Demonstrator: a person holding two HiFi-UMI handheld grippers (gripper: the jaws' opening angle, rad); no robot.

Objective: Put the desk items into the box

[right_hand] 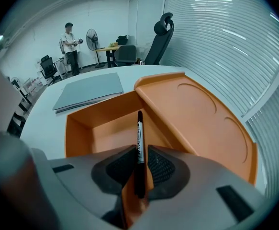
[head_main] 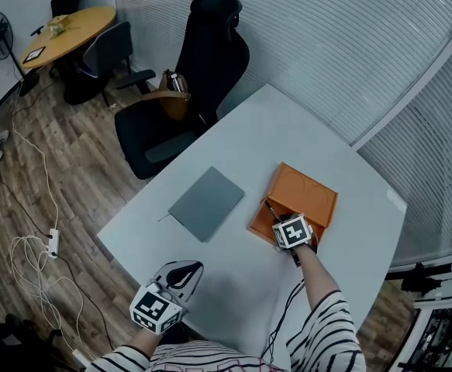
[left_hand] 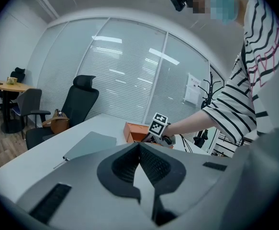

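light: dim, cool, overhead | glare: bright streaks on grey slatted glass wall (left_hand: 129, 71) | edges: fisheye-curved, dark-vignetted | shadows: soft

Pen (right_hand: 139, 138) lettering illegibly small.

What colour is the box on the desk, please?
The box is orange, clearest in the right gripper view.

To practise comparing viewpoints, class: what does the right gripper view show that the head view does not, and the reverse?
Only the right gripper view: the right gripper with jaws shut on a black pen, and a person standing far off. Only the head view: the left gripper and floor cables. Both: the orange box, grey laptop and black chair.
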